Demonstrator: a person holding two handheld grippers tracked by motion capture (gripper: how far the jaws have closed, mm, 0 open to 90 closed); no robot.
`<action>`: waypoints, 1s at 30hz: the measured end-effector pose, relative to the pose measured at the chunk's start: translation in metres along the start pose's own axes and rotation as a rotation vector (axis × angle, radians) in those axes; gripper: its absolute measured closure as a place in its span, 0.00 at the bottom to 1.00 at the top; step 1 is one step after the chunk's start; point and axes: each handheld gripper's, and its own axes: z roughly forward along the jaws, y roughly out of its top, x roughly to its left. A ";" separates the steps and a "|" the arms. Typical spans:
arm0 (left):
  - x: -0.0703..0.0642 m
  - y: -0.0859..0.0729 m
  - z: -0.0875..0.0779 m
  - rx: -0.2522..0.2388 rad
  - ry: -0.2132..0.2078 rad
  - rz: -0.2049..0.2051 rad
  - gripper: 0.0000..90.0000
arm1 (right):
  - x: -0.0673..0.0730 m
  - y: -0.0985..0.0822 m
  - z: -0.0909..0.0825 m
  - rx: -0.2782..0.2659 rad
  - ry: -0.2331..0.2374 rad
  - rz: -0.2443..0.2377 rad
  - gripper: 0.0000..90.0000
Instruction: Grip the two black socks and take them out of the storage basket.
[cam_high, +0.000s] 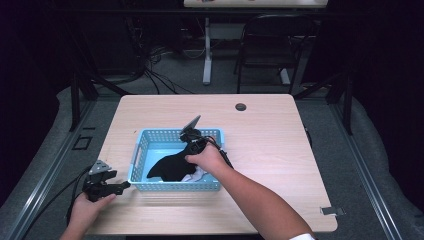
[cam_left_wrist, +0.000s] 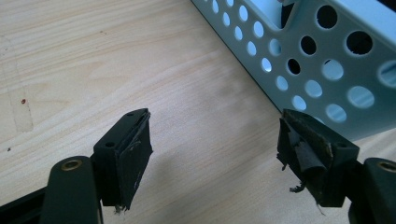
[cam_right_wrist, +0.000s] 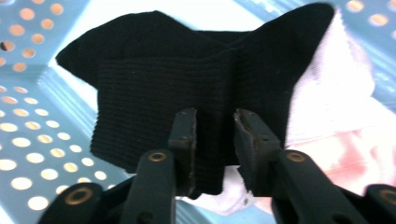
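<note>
The right tongs (cam_right_wrist: 212, 149) reached into the blue basket (cam_high: 137, 155) near the desk's (cam_high: 270, 130) front-left corner, jaws narrowed around a fold of the black sock (cam_right_wrist: 187, 84), seemingly to lift it. The left tongs (cam_left_wrist: 215, 154) waited wide and empty beside the basket.

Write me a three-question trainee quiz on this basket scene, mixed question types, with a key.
1. True or false: the left gripper is open above bare table.
2. Multiple choice: the black fabric lies A) on the floor, B) inside the blue basket, C) on the chair.
3. Fill in: under the black fabric lies a ____ cloth.

Key: 1 true. 2 B. 3 white; the right gripper has its jaws on either side of a fold of the black fabric with a narrow gap between them, so a firm pinch can't be confirmed.
</note>
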 end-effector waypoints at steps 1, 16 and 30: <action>0.000 0.000 0.000 0.001 0.000 0.002 0.29 | 0.001 0.000 0.000 0.016 0.011 -0.005 0.83; 0.000 0.000 0.000 0.003 0.000 -0.001 0.29 | 0.027 0.001 -0.029 -0.092 0.013 -0.153 0.96; 0.000 0.000 0.000 0.004 0.001 -0.003 0.29 | 0.038 0.007 -0.079 -0.145 -0.003 -0.240 0.96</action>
